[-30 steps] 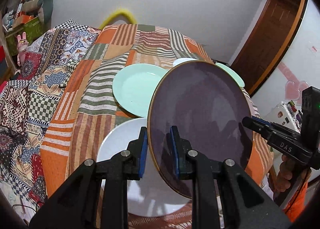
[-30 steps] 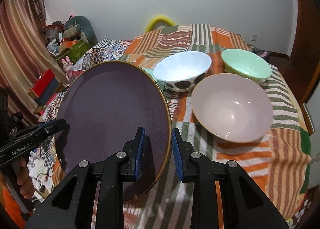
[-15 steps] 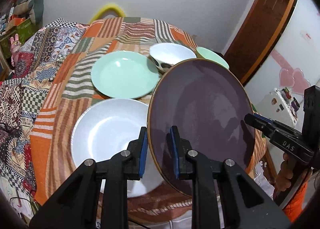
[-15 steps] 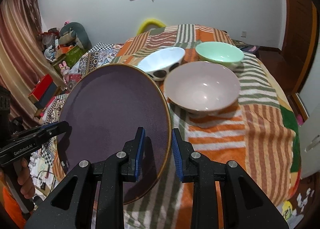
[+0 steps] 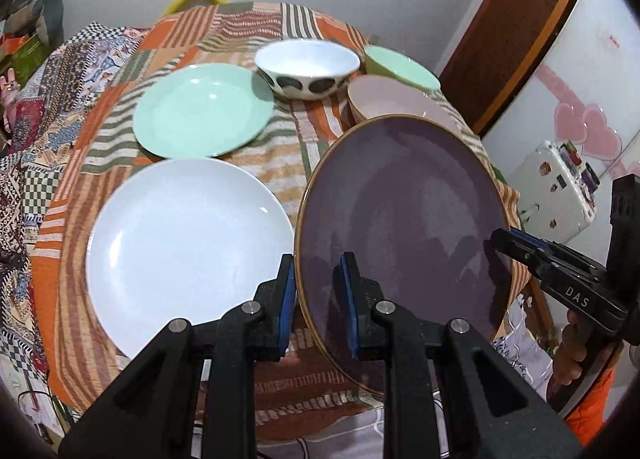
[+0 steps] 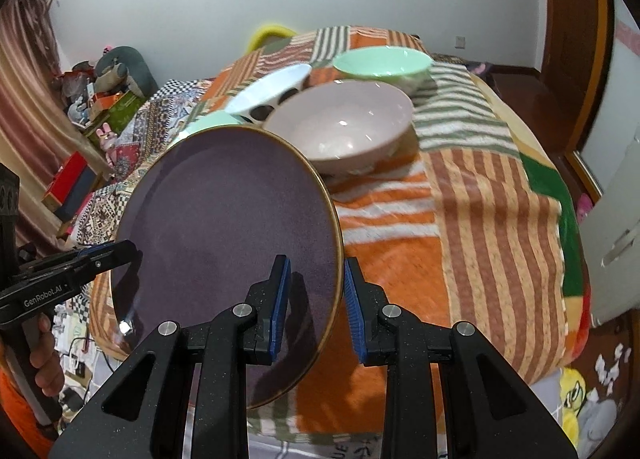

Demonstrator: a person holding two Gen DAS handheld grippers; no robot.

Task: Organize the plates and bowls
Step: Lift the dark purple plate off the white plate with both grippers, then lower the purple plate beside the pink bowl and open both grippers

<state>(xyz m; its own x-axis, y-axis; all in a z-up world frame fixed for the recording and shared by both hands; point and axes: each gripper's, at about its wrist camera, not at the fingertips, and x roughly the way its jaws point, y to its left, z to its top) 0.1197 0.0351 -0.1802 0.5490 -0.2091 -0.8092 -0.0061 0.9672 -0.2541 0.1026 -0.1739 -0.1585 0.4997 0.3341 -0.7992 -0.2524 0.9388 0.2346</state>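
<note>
A dark purple plate with a gold rim [image 5: 404, 227] is held up off the table, tilted, between both grippers. My left gripper [image 5: 318, 299] is shut on its left edge. My right gripper [image 6: 314, 299] is shut on its right edge [image 6: 240, 227]. On the patchwork tablecloth lie a white plate [image 5: 188, 243] and a mint green plate [image 5: 204, 109]. Behind them stand a white bowl with dark spots [image 5: 307, 67], a pink bowl [image 6: 340, 127] and a mint green bowl [image 6: 382, 65].
The round table [image 6: 480, 219] drops off at its near edge. A brown door [image 5: 516, 31] and a white appliance [image 5: 556, 191] stand to the right. A patterned bed with toys and boxes [image 6: 100, 107] is on the left.
Both grippers have pulled back and lifted with the purple plate. The white plate and all three bowls have come fully into view beyond it.
</note>
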